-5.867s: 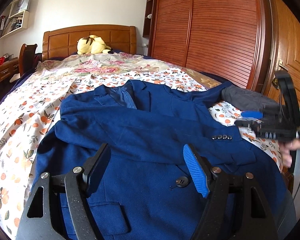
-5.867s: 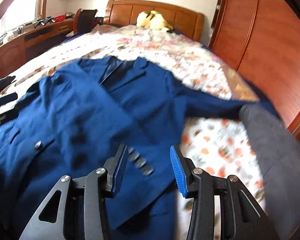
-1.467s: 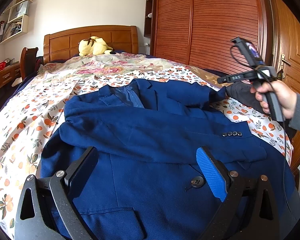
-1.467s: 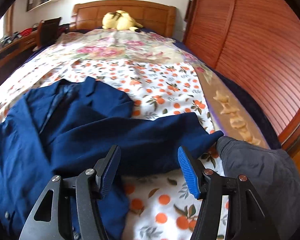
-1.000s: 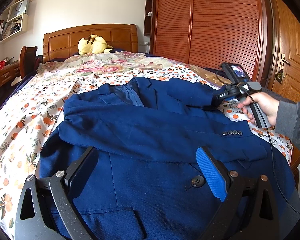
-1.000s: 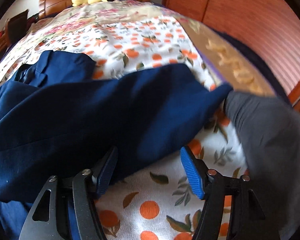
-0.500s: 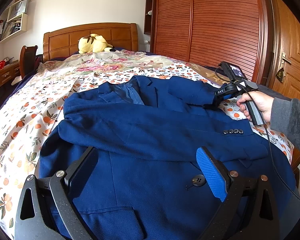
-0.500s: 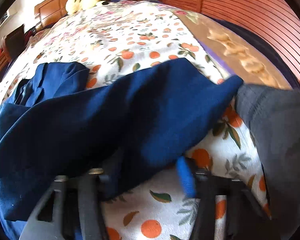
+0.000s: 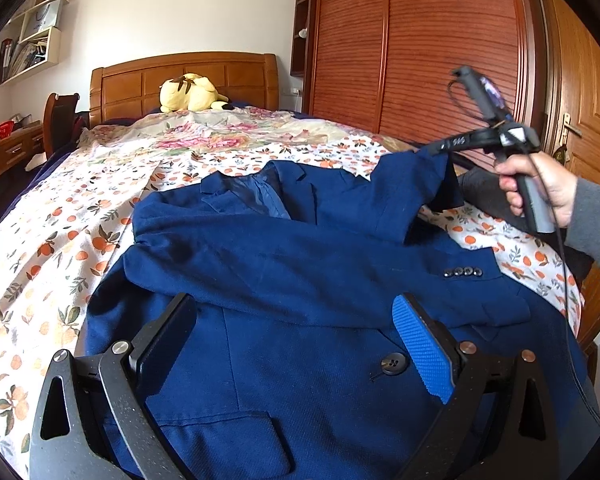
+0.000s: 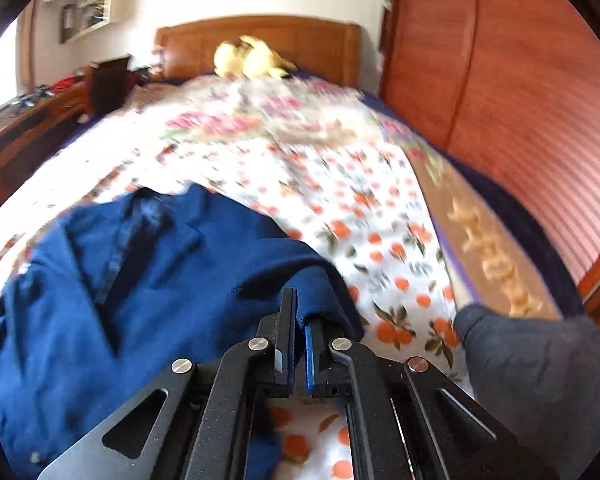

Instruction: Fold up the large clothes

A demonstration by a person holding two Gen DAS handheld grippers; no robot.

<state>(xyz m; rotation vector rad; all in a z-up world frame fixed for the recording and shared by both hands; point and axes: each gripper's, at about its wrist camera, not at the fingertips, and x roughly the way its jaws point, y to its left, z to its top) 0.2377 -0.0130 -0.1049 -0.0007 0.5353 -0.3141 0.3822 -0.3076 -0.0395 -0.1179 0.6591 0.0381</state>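
Observation:
A dark blue suit jacket (image 9: 300,264) lies face up on the flower-print bed (image 9: 80,216), one sleeve folded across its chest. My left gripper (image 9: 292,308) hovers open over the jacket's lower front, near a black button, with nothing between its fingers. At the right a hand holds my right gripper (image 9: 440,148), which is shut on the cuff end of the other sleeve (image 9: 412,184) and holds it up off the bed. In the right wrist view the right gripper (image 10: 300,304) pinches a fold of the sleeve (image 10: 324,280), with the jacket (image 10: 120,280) spread to its left.
A grey garment (image 10: 540,368) lies at the bed's right edge, just beside the lifted cuff. A yellow plush toy (image 9: 190,92) sits by the wooden headboard. A brown wardrobe (image 9: 420,40) runs along the right side, and a desk (image 9: 4,152) stands at the left.
The right gripper has closed on the sleeve's cuff end and risen with it, lifting the sleeve off the bedspread. The left gripper has stayed open in the same place.

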